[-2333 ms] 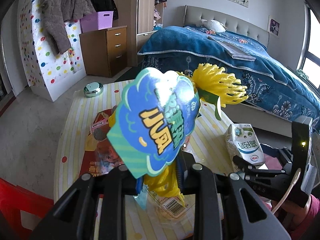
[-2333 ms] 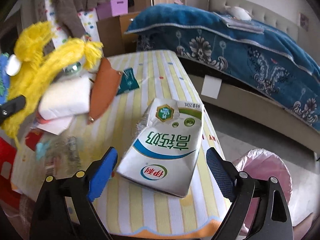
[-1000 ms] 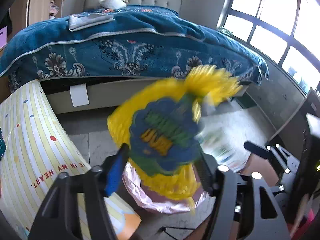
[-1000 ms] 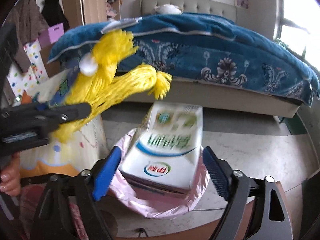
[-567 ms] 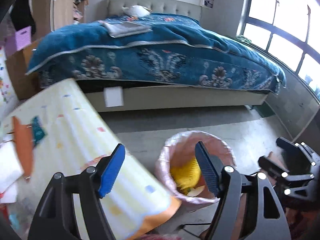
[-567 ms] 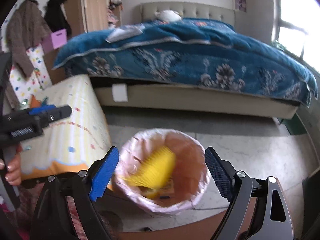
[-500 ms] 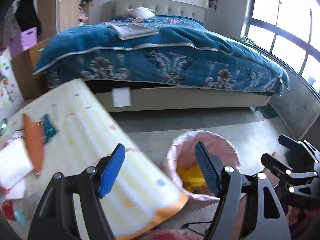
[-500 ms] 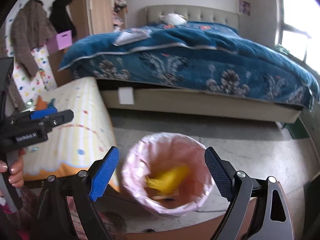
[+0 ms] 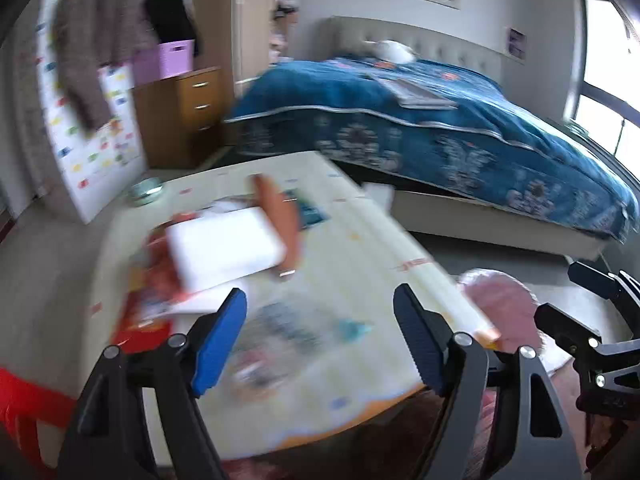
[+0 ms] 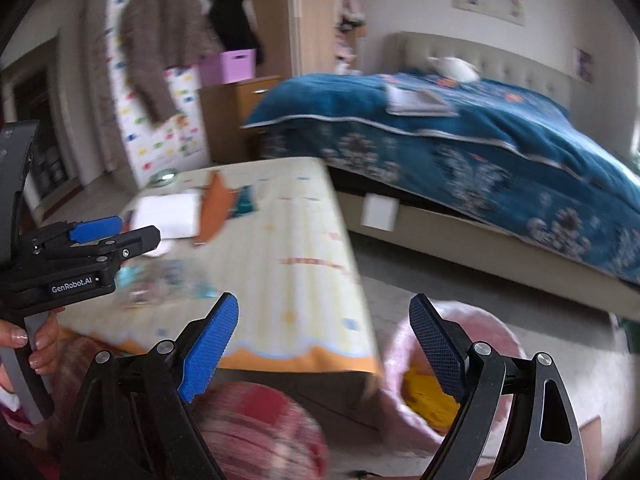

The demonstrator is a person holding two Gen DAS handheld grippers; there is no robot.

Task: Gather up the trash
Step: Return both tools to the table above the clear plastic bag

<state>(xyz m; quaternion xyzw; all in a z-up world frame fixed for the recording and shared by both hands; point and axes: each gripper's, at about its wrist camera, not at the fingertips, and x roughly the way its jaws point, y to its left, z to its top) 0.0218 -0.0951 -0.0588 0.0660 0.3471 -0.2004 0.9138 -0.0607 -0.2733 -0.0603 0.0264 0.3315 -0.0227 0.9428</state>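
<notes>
Striped counter: white pack, orange piece, teal wrapper, blurred clear packaging.

A home bedroom is indicated by a bed under a blue quilt, a wooden drawer chest and hung coats.

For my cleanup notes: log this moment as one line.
left gripper: open, empty, jaws just widened | right gripper: open, empty | pink-lined bin: yellow item inside | table: litter remains
</notes>
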